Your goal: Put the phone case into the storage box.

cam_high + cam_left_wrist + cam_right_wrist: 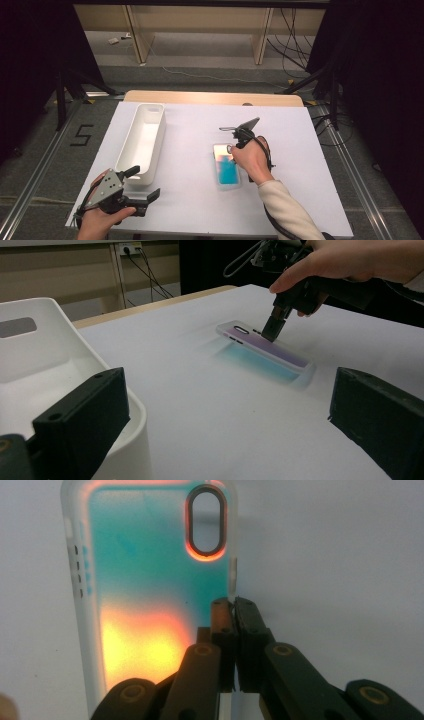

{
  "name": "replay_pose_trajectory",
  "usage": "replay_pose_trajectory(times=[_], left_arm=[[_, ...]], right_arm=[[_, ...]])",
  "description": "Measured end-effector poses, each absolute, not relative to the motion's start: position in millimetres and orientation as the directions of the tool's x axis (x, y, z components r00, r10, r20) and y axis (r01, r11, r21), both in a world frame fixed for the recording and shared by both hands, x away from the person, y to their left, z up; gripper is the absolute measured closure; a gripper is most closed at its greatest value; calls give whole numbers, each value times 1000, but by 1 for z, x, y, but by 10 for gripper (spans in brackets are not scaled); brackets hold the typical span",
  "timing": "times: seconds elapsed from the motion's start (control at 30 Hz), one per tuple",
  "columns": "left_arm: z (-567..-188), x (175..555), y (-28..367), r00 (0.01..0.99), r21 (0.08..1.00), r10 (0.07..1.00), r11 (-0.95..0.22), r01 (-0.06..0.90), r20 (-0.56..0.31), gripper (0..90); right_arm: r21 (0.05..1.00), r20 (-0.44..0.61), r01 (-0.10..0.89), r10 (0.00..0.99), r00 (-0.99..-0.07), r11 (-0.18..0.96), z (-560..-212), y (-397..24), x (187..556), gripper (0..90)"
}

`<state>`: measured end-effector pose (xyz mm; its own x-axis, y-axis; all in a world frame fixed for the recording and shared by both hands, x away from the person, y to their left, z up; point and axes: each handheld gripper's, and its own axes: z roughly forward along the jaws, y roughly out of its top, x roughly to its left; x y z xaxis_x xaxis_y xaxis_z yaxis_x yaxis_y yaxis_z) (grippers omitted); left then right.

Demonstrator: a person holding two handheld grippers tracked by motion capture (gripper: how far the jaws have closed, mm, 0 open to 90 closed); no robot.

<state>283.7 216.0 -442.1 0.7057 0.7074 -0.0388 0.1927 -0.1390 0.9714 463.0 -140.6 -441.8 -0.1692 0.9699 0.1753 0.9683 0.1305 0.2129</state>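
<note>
High view showed the white table (190,200) with my two hands coming in from the near edge. My right gripper (235,146) pointed down at a translucent plastic phone case with a teal and orange-pink tint (226,167), which lay flat on the table right of centre, its long side running away from me. My right hand (252,161) was wrapped around the gripper body just beside the case's right edge, a cream sleeve (287,210) trailing back to the lower edge.

Right gripper view looked straight down my own black jaws: they were pressed together, with the thin clear side wall of the phone case (150,595) pinched between them partway along its right edge. The oval camera cut-out sat near the case's far corner, above the jaws.

My left gripper (142,187) rested at the near left corner of the table, held in my left hand (97,220), its jaws spread wide and gripping nothing. It sat just beside the near end of a long white plastic bin (142,142) that stood along the left side of the table, well apart from the case.

Left gripper view had my wide-apart jaws framing the scene, the white bin (55,370) at the left, and farther off the right gripper (274,327) tipped down onto the far edge of the phone case (265,347).
</note>
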Motion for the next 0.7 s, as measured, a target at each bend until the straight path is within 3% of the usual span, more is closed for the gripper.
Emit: replay_pose_trajectory(times=[0.2,0.3,0.37,0.4,0.7], left_arm=[[-442,283,216,703,972,709,-125,199,-53,25],[-442,283,215,704,972,709,-125,200,-54,27],[-442,283,216,704,972,708,-128,199,-50,28],[-442,283,215,704,971,709,-128,200,-52,28],[-442,283,216,705,971,708,-133,198,-47,28]], right_arm=[[199,183,974,972,-146,109,-434,-138,461,889],[277,176,953,968,-177,124,-437,-138,461,890],[245,179,961,968,-176,130,-431,-138,460,890],[294,170,945,965,-198,142,-433,-138,460,890],[324,164,934,963,-213,151,-422,-138,458,891]])
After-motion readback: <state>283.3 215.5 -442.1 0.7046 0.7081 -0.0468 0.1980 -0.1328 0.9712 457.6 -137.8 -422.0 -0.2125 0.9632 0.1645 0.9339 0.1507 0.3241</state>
